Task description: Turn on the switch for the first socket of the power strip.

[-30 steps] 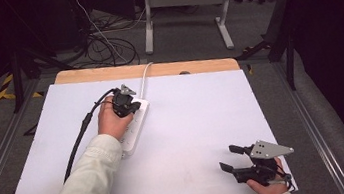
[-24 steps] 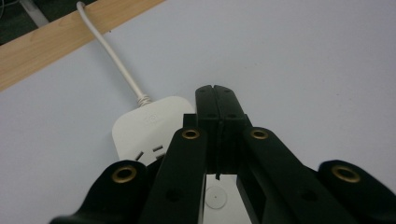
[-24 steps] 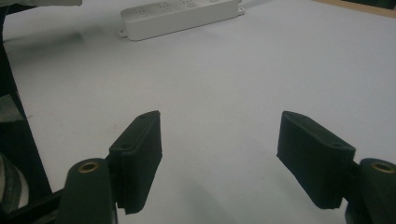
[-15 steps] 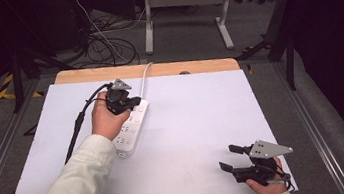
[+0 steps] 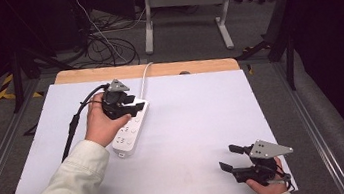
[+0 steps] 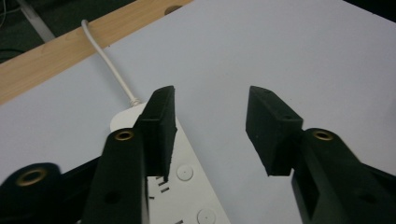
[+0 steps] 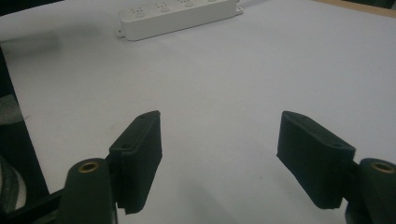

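Jaws of the left gripper (image 6: 210,107) spread partway, just been opening, with nothing between the pads but bare table. Hangs (image 5: 130,105) just above the far end of the long white plastic power strip (image 5: 132,132), one jaw over the strip's rounded end in the left gripper view, the other out over the sheet beside it. No pad pressing on the strip (image 6: 187,186).

Lies flat on the white table top (image 5: 202,113), slanted, left of centre, sockets and round buttons facing up. From its far end runs a thin white cord (image 5: 144,75) over the pale wooden edge strip (image 5: 181,68) and off the back of the table; same cord (image 6: 109,65) plain in the left gripper view. No plug in any of the visible sockets.

Right gripper (image 5: 228,157) down at the near right corner, well apart from the strip, jaws wide (image 7: 219,135) and empty, aimed across the sheet toward the strip (image 7: 177,16) in the distance.

By judgement: strip let go and resting on the table, so the handling of it looks finished or close to it. Left, probably, only pulling the left hand clear. Cannot tell whether a switch on the strip is on or off.
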`<control>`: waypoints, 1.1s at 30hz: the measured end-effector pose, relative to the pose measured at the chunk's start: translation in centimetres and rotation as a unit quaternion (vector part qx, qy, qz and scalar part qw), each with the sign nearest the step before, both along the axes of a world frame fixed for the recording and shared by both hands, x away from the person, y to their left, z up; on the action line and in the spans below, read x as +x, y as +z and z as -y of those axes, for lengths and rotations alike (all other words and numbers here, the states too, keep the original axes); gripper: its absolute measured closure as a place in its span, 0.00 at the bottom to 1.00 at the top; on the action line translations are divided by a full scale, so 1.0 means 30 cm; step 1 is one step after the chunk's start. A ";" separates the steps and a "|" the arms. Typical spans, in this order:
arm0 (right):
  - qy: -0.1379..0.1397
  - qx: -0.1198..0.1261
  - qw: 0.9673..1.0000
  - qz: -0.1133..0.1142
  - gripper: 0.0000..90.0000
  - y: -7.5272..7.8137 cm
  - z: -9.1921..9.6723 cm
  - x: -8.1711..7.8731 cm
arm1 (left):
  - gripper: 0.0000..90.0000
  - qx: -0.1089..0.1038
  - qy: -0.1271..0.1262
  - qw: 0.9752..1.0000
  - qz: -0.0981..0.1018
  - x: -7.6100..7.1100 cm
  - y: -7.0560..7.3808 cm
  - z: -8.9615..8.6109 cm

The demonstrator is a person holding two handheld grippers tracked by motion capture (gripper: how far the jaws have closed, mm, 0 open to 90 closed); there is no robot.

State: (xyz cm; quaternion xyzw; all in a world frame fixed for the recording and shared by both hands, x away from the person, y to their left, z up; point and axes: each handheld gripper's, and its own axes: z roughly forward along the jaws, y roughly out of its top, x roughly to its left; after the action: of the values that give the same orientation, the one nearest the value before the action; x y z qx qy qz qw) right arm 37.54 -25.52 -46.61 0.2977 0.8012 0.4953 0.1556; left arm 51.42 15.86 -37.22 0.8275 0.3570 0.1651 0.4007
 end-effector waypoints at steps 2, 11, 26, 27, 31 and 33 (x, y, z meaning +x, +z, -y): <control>0.000 0.001 1.000 0.000 0.35 0.000 0.000 0.002 | 0.51 -0.013 -0.004 1.000 0.010 -0.027 0.019 -0.010; -0.001 0.000 1.000 0.001 0.35 0.001 -0.002 0.001 | 0.34 -0.052 -0.028 0.996 0.062 -0.161 0.084 -0.061; -0.003 0.000 1.000 0.002 0.35 0.001 -0.005 0.000 | 0.16 -0.086 -0.035 0.991 0.094 -0.364 0.030 -0.201; -0.002 -0.001 1.000 0.002 0.35 0.001 -0.005 0.000 | 0.14 -0.085 -0.038 0.991 0.097 -0.374 0.018 -0.212; -0.003 -0.001 1.000 0.002 0.35 0.001 -0.005 0.000 | 0.10 -0.083 -0.034 0.991 0.099 -0.413 -0.028 -0.256; -0.003 -0.001 1.000 0.002 0.35 0.001 -0.005 0.000 | 0.10 -0.085 -0.031 0.991 0.100 -0.431 -0.049 -0.276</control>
State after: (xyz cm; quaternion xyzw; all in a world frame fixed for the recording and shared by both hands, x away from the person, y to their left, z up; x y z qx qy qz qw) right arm 37.55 -25.35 -46.58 0.2986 0.8006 0.4946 0.1587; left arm 38.50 24.13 -38.70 0.7802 0.3022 0.2041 0.5083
